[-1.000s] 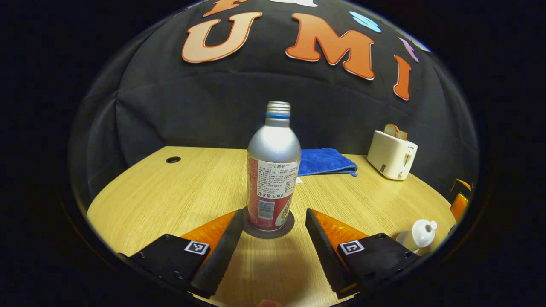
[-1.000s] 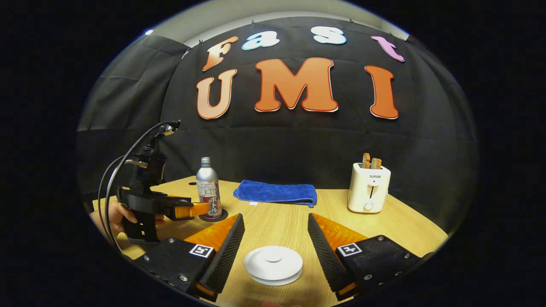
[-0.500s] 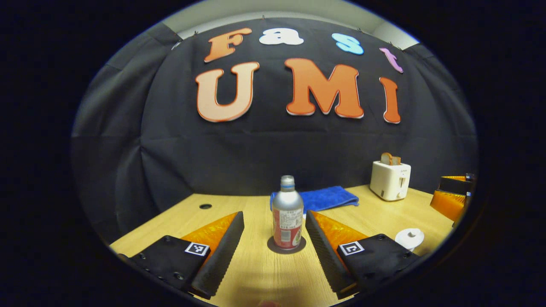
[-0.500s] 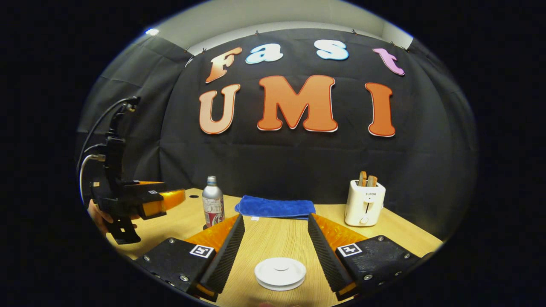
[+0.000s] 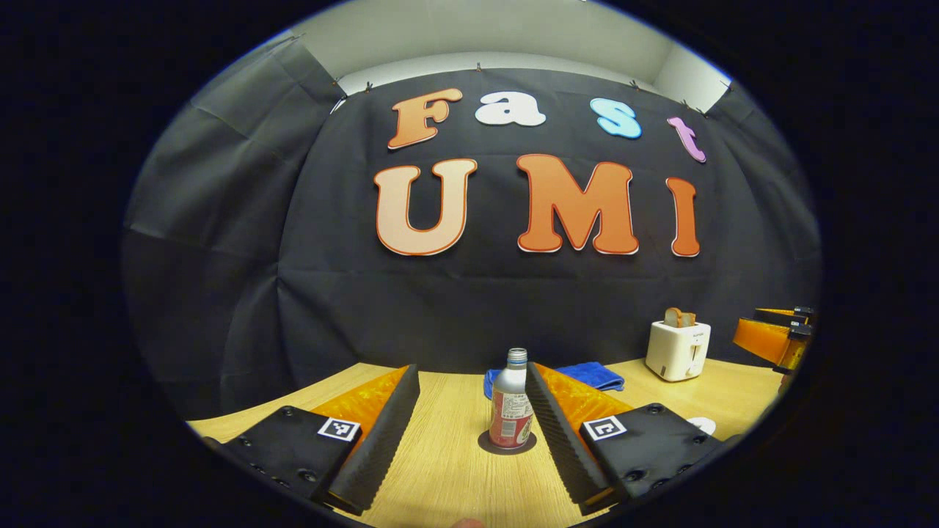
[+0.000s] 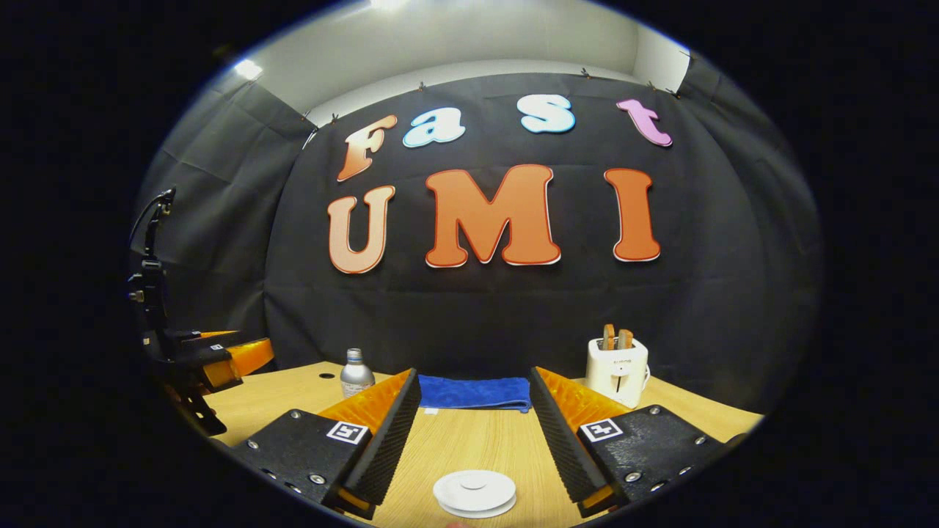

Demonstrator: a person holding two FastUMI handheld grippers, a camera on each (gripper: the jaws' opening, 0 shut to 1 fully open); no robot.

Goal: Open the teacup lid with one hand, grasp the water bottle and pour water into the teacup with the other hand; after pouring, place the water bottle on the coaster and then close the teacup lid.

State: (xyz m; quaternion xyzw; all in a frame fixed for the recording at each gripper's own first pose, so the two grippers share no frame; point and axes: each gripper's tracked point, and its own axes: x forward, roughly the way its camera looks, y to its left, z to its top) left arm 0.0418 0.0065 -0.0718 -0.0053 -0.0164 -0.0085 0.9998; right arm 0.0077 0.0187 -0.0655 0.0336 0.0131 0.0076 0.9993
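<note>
Standing upright on its coaster, the water bottle sits on the desk ahead of my left gripper, between its spread fingers but untouched. My right gripper is spread too, the teacup lid lying closed between and below its fingers, apart from both.

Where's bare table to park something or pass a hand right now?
Bare wood lies left of the water bottle on its coaster, and between the blue towel and the teacup lid. More crowded toward the toaster.
</note>
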